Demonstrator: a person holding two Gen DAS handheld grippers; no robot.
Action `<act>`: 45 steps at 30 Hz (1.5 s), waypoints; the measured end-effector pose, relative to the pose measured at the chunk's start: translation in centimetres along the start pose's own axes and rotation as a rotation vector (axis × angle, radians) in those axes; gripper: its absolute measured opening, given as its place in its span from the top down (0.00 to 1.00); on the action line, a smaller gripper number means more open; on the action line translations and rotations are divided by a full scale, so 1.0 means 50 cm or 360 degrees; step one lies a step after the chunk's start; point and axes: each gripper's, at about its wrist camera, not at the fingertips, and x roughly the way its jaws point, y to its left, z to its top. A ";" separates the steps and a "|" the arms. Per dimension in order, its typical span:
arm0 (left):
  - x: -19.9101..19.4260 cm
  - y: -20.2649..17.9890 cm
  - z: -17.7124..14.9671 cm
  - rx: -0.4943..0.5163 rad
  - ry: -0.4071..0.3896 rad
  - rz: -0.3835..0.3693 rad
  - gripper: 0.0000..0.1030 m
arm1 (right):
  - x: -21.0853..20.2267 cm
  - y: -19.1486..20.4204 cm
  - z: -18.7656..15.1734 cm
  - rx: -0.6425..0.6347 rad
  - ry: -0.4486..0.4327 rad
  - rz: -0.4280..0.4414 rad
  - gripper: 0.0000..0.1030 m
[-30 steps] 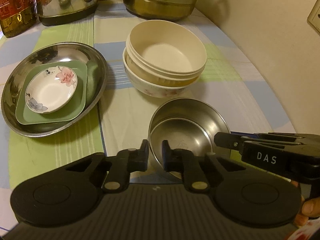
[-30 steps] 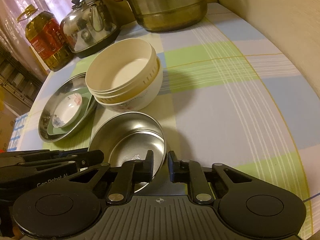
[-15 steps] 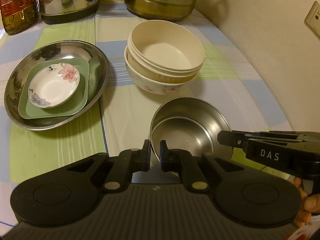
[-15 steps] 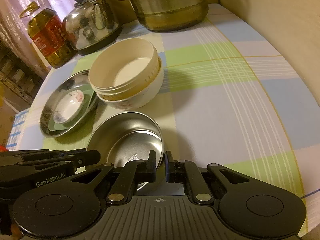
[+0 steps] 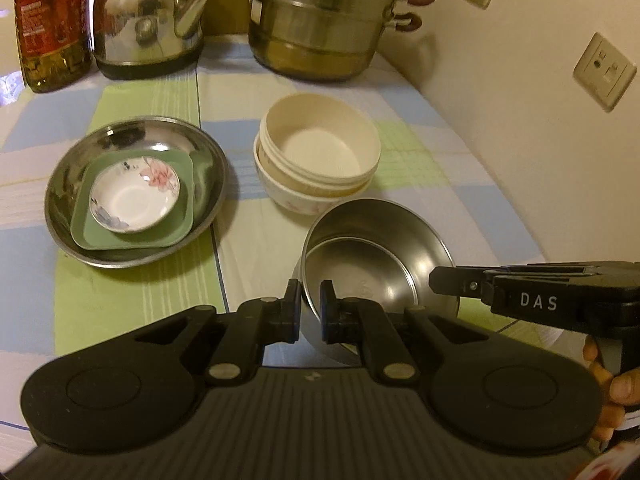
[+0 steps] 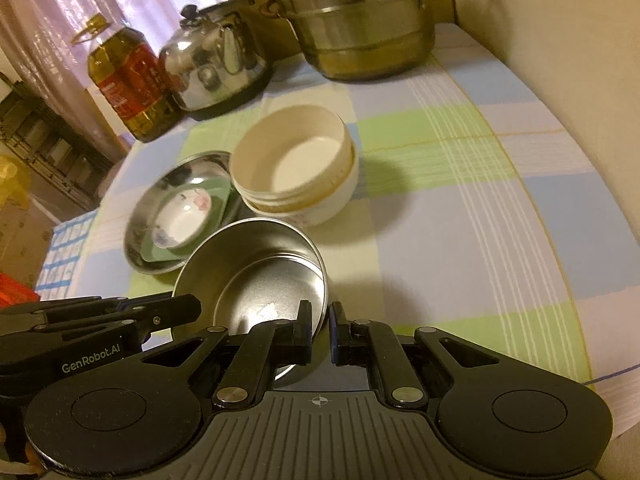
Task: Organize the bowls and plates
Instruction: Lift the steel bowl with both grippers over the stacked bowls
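In the left wrist view, the left hand-held gripper [image 5: 309, 312] is clenched on the near rim of the steel bowl [image 5: 384, 264], one finger outside and one inside the wall. This bowl has a smaller steel bowl nested in it and seems lifted a little off the desk [image 5: 132, 300], though I cannot tell for sure. Behind it is a stack of cream bowls [image 5: 320, 152]; to the left, a steel plate [image 5: 132, 248] holds a green square plate [image 5: 176, 236] and a floral saucer [image 5: 134, 196]. In the right wrist view, the right hand-held gripper [image 6: 320, 332] grasps the steel bowl [image 6: 240, 256] at its right rim, and the stack of cream bowls [image 6: 296, 164] stands just behind, near a kettle [image 6: 216, 64] and an oil bottle [image 6: 128, 80].
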 end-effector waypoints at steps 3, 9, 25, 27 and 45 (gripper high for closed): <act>-0.017 0.000 0.014 0.0003 -0.0041 0.0002 0.92 | -0.016 0.010 0.014 -0.0011 -0.0026 0.0014 0.92; -0.033 -0.001 0.050 0.0014 -0.0116 0.0008 0.92 | -0.033 0.024 0.051 -0.0032 -0.0089 0.0035 0.92; 0.005 0.003 0.172 0.0011 -0.0232 0.0024 0.92 | -0.012 0.010 0.192 -0.0020 -0.0214 0.0057 0.92; 0.016 0.006 0.184 0.0009 -0.0235 0.0033 0.92 | -0.006 0.006 0.206 -0.0017 -0.0223 0.0066 0.92; 0.097 0.025 0.221 -0.0019 -0.0166 0.0073 0.93 | 0.076 -0.036 0.250 0.0040 -0.0192 0.0098 0.92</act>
